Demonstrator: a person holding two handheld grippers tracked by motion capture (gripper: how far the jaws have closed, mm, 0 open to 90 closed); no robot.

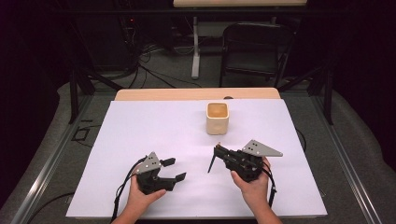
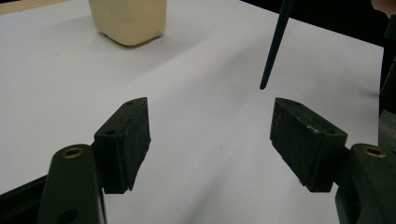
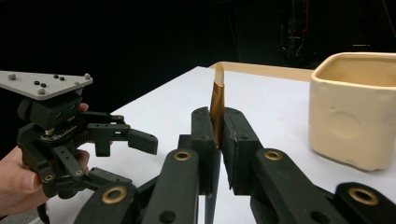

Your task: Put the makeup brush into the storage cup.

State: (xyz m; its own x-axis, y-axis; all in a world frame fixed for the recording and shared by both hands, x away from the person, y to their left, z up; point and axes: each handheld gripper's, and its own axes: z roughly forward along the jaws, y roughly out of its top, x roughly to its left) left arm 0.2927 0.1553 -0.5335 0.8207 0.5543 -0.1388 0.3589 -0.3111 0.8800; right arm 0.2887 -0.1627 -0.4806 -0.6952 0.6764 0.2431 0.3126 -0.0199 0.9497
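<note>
In the high view, nearest the camera, two hands enter from the bottom edge, each carrying one gripper: the left gripper (image 1: 173,169) rests low over the white table sheet (image 1: 140,126) with its jaws spread wide and nothing between them, and the right gripper (image 1: 218,150) has its jaws closed on one paintbrush (image 1: 212,164), whose thin dark handle slants down toward the sheet. One cream square cup (image 1: 217,118) stands upright on the sheet beyond both grippers, nearer the right one and well apart from each; its interior looks bare (the bottom is only partly visible). One black folding chair (image 1: 256,51) stands on the floor beyond the table. In the left gripper view, the two black pads (image 2: 135,140) stand far apart over bare sheet, holding nothing; the paintbrush handle (image 2: 275,44) hangs ahead at upper right, its tip just above the sheet, and the cup (image 2: 128,18) stands at upper left. In the right gripper view, the jaws clamp the paintbrush (image 3: 216,105) at its gold ferrule, the pale bristle tip pointing up; the cup (image 3: 355,109) stands close at right, and the left gripper (image 3: 135,144), open, is at left in its hand.
</note>
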